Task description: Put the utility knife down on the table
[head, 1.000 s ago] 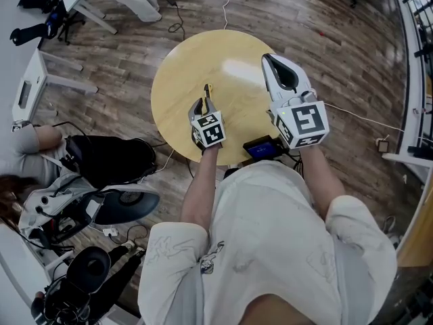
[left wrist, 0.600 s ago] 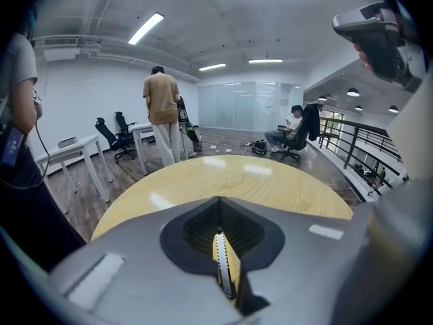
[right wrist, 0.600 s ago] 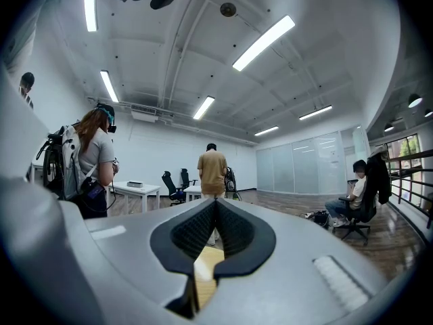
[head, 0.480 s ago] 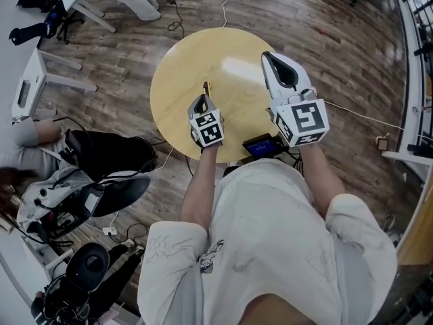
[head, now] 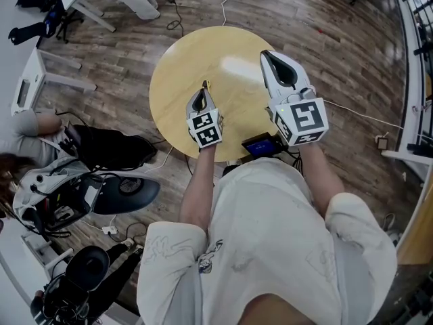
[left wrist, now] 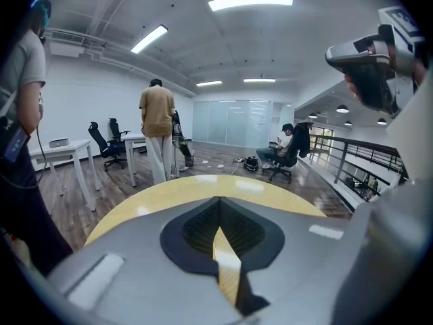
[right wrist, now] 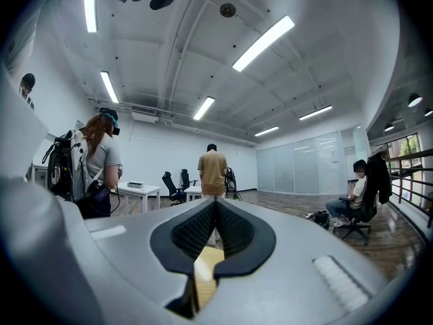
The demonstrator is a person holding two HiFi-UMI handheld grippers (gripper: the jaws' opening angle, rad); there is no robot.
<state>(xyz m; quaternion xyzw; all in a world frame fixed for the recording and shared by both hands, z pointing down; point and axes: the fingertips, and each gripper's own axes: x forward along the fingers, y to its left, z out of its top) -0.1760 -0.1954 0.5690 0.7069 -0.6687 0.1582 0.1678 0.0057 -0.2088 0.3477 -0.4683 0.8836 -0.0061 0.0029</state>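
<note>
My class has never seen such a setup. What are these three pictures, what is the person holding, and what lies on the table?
A person holds a gripper in each hand over a round table. The head view looks down from a camera on the person's head: left gripper at left, right gripper at right. The other two pictures come from cameras on each gripper, looking along its jaws. Both are shut and empty. By the left gripper's tip lies something small, probably the knife.
</note>
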